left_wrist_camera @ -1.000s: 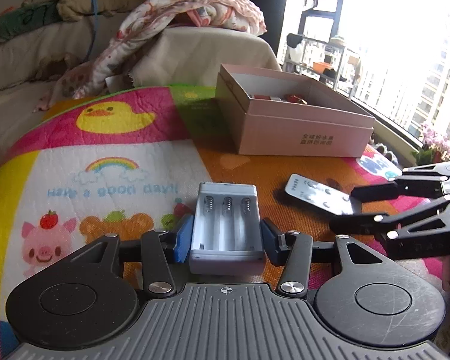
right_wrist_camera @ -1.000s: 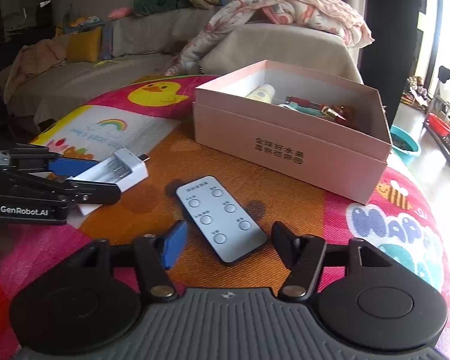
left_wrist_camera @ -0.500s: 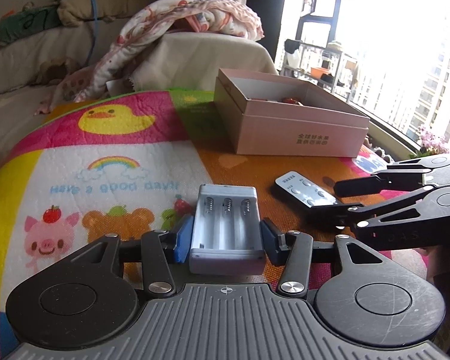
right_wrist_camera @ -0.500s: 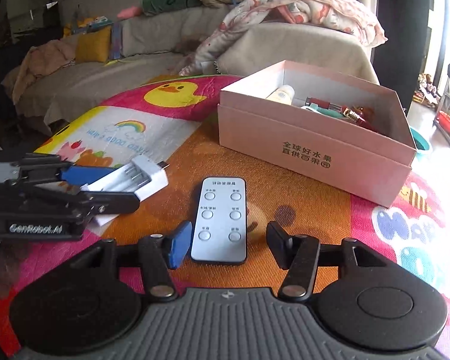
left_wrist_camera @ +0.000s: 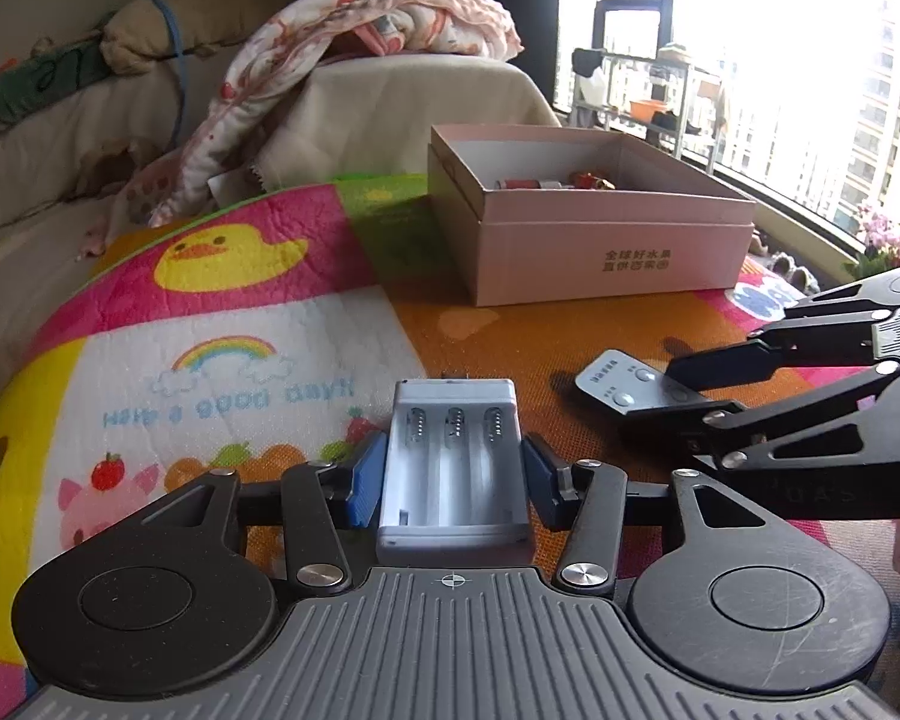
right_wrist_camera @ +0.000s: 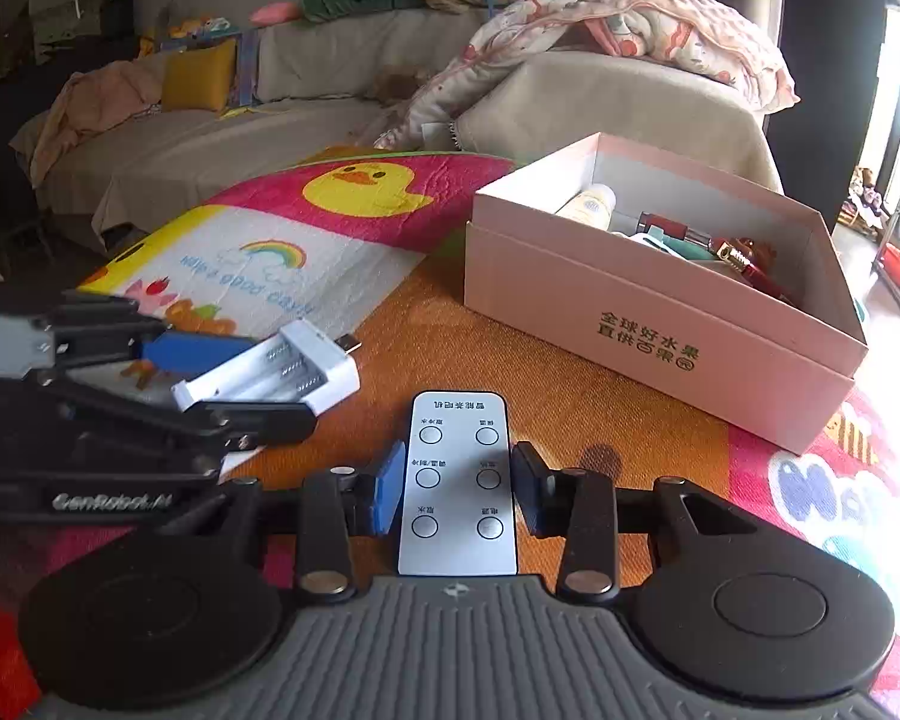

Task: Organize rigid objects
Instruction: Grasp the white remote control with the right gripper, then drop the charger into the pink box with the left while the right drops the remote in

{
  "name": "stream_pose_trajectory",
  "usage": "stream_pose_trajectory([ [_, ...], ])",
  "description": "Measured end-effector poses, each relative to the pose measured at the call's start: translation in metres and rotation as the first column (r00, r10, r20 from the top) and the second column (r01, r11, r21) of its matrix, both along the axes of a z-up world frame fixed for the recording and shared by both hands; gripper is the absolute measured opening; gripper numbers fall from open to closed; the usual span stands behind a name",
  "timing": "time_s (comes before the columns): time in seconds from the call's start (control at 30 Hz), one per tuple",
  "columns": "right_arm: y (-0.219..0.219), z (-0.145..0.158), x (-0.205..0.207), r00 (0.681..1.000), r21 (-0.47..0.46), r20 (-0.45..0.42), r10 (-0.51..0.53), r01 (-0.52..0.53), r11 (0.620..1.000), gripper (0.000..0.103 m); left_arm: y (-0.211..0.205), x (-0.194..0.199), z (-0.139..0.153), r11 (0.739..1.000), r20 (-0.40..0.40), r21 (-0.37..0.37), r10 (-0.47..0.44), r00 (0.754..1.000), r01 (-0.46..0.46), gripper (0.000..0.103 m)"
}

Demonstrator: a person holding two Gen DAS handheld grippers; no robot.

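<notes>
The white battery charger [left_wrist_camera: 455, 462] sat between the blue pads of the left tool [left_wrist_camera: 453, 471], pads pressed to both its sides, clamped on it, its three spring slots facing up and its plug end pointing away. Beside it, the grey remote [right_wrist_camera: 457, 483] lay flat, buttons up, squeezed between the pads of the right tool [right_wrist_camera: 457, 487], clamped on its long edges. Both things were low over the orange patch of the colourful play mat [left_wrist_camera: 240, 312], the remote to the charger's right. Just beyond them stood the open pink box [right_wrist_camera: 660, 324], with a small bottle [right_wrist_camera: 591, 204] and some red bits [right_wrist_camera: 744, 258] inside. Past the mat's duck print was a sofa [right_wrist_camera: 222, 138] with a rumpled blanket [right_wrist_camera: 618, 18] on it.
</notes>
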State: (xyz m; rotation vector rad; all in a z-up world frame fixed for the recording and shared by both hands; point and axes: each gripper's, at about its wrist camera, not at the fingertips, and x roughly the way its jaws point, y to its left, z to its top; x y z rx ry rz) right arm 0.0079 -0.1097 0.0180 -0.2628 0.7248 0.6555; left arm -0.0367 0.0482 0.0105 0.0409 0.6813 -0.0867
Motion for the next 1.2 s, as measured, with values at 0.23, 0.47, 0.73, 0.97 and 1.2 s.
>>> stream_pose_trajectory([
  [0.23,-0.031,0.007,-0.021,0.999,-0.005,-0.039,-0.010,0.009,1.000,0.038,-0.008,-0.015,0.004,0.997,-0.023,0.005,-0.073,0.997,0.073,0.053],
  [0.47,-0.074,0.027,-0.044,0.998,0.020,-0.008,-0.054,0.055,0.998,0.038,-0.019,-0.037,0.020,0.991,0.011,-0.043,-0.130,0.991,0.131,0.053],
  [0.73,-0.104,0.122,-0.020,0.961,0.201,0.215,-0.176,0.133,0.970,0.038,-0.022,0.015,0.149,0.973,0.298,-0.081,-0.182,0.937,0.214,0.053],
  [0.97,-0.089,0.174,0.066,0.918,0.252,0.288,-0.272,0.201,0.947,0.038,-0.028,0.123,0.165,0.963,0.274,-0.185,-0.140,0.951,0.195,0.053],
  [1.2,-0.062,0.123,0.152,0.935,0.152,0.133,-0.327,0.307,0.939,0.038,-0.029,0.186,0.085,0.973,0.110,-0.196,-0.104,0.988,0.124,0.053],
])
